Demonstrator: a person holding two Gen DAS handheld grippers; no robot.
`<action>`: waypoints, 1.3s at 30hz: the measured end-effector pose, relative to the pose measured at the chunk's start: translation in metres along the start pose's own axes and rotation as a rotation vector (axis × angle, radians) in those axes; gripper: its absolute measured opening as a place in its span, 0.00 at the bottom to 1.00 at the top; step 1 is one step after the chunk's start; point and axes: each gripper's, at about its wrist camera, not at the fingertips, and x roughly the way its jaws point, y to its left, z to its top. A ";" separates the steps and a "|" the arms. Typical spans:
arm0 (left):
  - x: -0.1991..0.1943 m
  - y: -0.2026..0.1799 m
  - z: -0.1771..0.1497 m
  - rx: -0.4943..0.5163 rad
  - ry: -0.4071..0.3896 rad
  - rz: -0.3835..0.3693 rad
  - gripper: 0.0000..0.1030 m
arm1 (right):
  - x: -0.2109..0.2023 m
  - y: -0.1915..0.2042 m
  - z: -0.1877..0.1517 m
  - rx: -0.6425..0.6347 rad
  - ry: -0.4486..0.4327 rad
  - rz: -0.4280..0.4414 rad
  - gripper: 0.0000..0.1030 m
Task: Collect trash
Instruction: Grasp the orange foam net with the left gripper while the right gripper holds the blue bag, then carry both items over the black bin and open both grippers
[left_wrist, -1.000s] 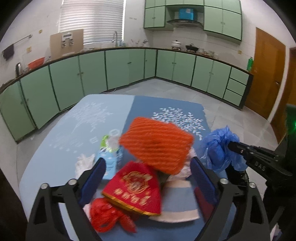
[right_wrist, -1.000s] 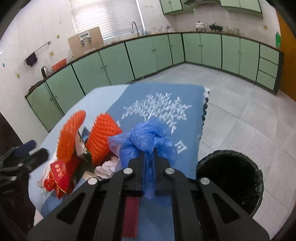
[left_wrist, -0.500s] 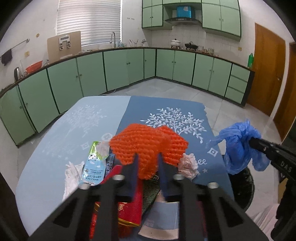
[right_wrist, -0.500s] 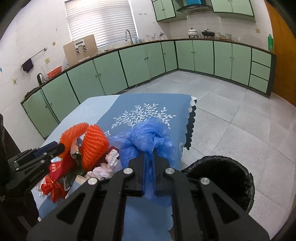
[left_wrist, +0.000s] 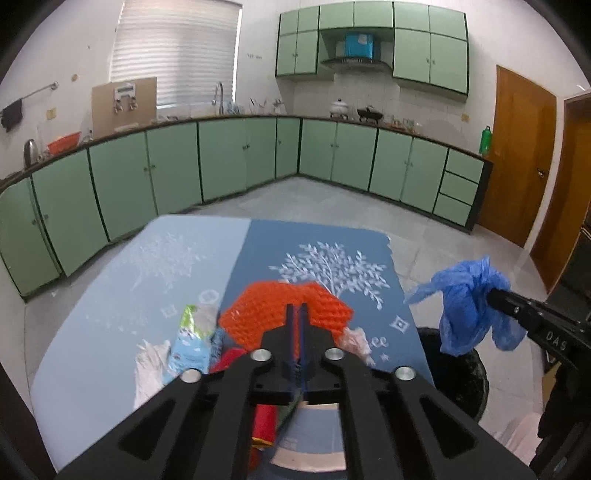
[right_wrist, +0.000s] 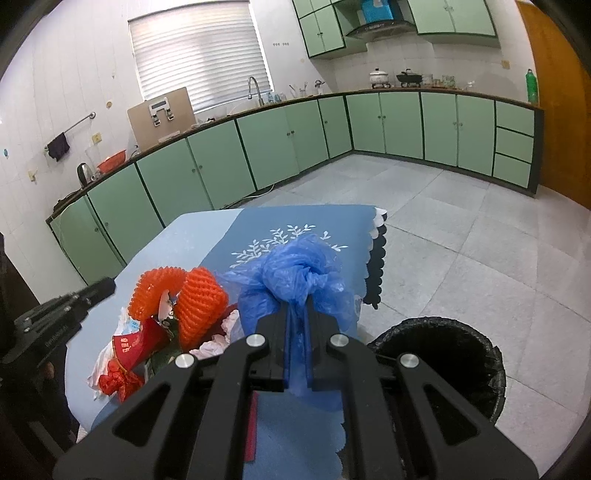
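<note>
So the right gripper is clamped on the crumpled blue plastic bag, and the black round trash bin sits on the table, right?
Not quite: the right gripper does clamp the crumpled blue plastic bag, but the black round trash bin stands on the floor beside the table, as the right wrist view shows.

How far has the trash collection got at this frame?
Nothing visibly binned yet. In hand: the right gripper holds a blue plastic bag near the black bin. Left: orange foam net, red packet, tissues and wrappers on the table; left gripper shut, empty.
</note>
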 end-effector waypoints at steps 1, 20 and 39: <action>0.003 -0.003 -0.002 0.015 0.005 0.011 0.30 | -0.001 0.001 -0.001 0.001 0.002 -0.002 0.05; 0.046 -0.003 0.002 0.051 -0.033 0.126 0.10 | 0.026 -0.007 -0.002 0.028 0.059 0.002 0.05; -0.025 -0.067 0.034 0.099 -0.216 -0.148 0.10 | -0.041 -0.053 0.007 0.083 -0.073 -0.099 0.05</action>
